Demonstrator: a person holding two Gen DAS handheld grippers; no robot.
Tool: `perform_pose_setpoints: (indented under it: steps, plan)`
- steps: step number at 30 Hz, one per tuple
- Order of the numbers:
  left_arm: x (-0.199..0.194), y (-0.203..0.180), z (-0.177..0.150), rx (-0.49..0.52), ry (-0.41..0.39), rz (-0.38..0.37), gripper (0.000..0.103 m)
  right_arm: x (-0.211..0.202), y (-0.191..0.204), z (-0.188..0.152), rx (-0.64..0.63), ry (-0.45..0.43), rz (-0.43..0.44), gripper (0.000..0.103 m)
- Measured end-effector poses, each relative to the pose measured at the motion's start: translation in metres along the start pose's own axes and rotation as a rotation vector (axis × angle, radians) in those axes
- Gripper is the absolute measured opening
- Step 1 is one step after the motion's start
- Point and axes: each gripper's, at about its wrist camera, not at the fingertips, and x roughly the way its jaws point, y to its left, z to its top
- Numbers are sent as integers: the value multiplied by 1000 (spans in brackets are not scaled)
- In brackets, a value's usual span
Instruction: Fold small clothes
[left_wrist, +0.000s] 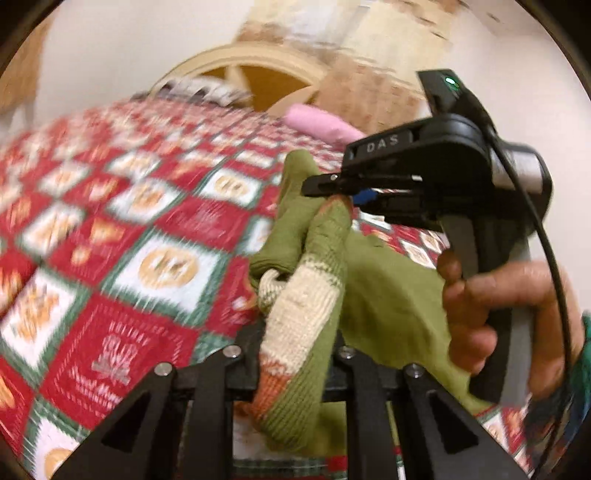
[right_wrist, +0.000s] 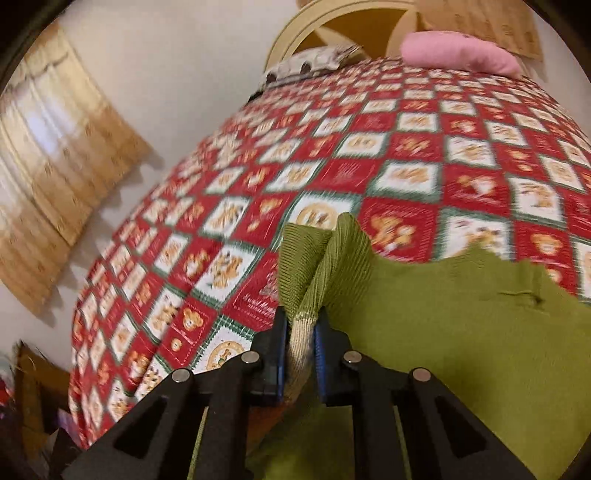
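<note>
A small green knit garment (left_wrist: 388, 299) with cream and orange striped cuffs is held up over the bed. My left gripper (left_wrist: 295, 373) is shut on a striped cuff; its fingertips are hidden under the knit. My right gripper (right_wrist: 300, 350) is shut on another bunched part of the green garment (right_wrist: 461, 343), its blue pads (right_wrist: 319, 354) pressing the fabric. In the left wrist view the right gripper (left_wrist: 332, 188) shows side-on, pinching the garment's upper part, with the hand holding it at right.
A red, white and green patchwork quilt (right_wrist: 369, 155) covers the bed. A pink folded cloth (right_wrist: 458, 51) lies near the cream headboard (right_wrist: 295, 37). A tan curtain (right_wrist: 55, 158) hangs at left.
</note>
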Motion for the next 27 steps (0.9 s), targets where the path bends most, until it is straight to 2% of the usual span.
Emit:
perform_pose_setpoints:
  steps: [6,15,21,27]
  plan:
    - [-3,-57,12,181,-28,-63,17,-55,-51,-1,43,-52,-41,12]
    - [8,-132,-6,334,8,-148,17,-115,-123,-17,68,-94,-131,12]
    - [20,-182,-21,423,36,-188,17,-140,-178,-39,140,-114,-157,12]
    - [37,-207,-36,485,75,-179,17,-149,-219,-60,197,-120,-158,12]
